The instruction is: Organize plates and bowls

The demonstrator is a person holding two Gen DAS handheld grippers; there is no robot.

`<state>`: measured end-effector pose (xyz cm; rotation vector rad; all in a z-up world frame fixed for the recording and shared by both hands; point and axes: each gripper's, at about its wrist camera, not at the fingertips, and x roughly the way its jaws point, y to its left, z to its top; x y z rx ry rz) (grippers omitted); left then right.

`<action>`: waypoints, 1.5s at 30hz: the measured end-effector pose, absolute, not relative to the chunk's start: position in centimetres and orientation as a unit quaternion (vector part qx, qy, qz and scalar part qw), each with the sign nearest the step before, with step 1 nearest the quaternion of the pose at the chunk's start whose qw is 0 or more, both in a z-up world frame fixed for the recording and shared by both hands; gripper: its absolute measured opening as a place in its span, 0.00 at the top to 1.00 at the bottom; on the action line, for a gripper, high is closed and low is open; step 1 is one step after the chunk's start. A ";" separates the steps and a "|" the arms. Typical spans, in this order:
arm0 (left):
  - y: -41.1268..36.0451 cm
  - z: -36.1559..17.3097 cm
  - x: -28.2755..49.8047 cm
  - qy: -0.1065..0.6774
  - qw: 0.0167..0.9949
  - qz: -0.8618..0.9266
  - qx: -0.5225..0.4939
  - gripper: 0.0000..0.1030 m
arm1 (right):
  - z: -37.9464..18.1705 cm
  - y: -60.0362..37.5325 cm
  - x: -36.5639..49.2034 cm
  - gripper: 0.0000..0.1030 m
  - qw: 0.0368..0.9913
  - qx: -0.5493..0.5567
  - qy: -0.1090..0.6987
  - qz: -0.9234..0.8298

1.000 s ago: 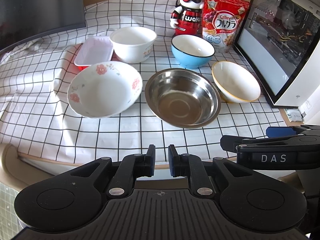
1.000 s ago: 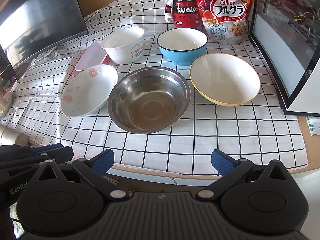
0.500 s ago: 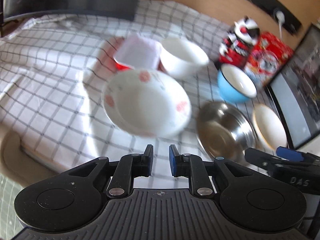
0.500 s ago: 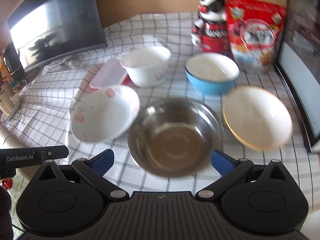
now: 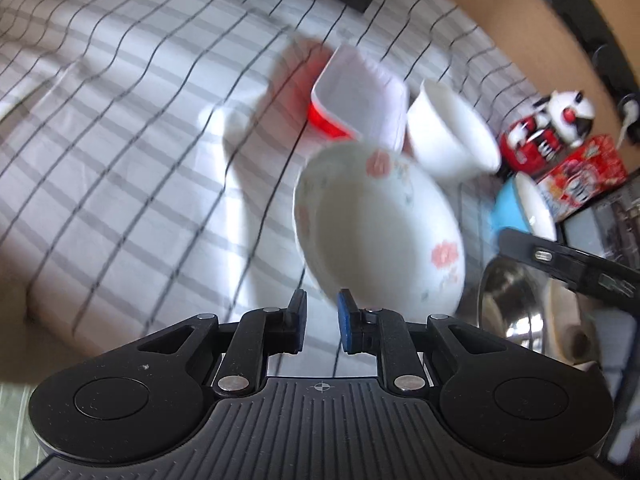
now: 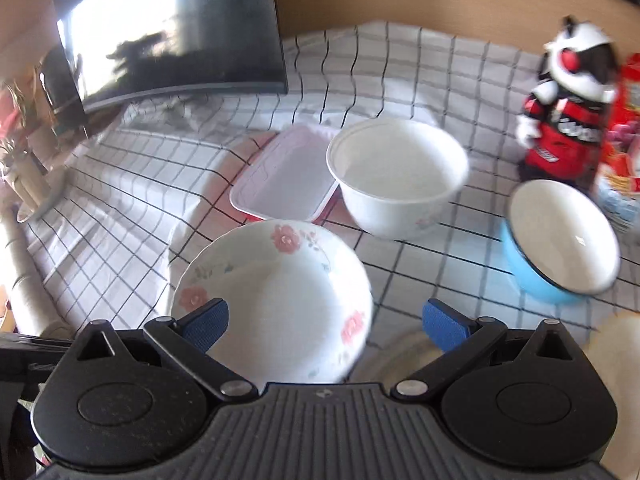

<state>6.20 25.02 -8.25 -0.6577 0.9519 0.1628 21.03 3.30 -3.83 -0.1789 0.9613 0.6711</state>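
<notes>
A white bowl with pink flowers (image 5: 380,236) (image 6: 276,300) sits on the checked cloth, just ahead of both grippers. My left gripper (image 5: 322,320) is shut with nothing between its pads, close to that bowl's near rim. My right gripper (image 6: 325,324) stands wide open above the bowl's near side and holds nothing. Behind it are a red-and-white rectangular dish (image 6: 284,176) and a deep white bowl (image 6: 396,172). A blue bowl (image 6: 560,236) stands to the right. A steel bowl (image 5: 520,308) and a yellow-rimmed bowl (image 6: 612,348) show only in part.
A dark monitor (image 6: 172,32) stands at the back left on the checked cloth (image 5: 120,120). A red, white and black robot toy (image 6: 568,112) and a red cereal bag (image 5: 580,176) stand at the back right. The table's front edge runs close below the grippers.
Both views have swung left and moved in closer over the table. The flowered bowl now lies right in front of both grippers. Neither pair of jaws has visibly changed.
</notes>
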 end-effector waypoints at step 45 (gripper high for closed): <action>33.4 -11.8 14.0 0.472 0.832 0.106 -0.272 0.72 | -11.9 12.4 25.3 0.31 0.718 -0.097 0.582 0.369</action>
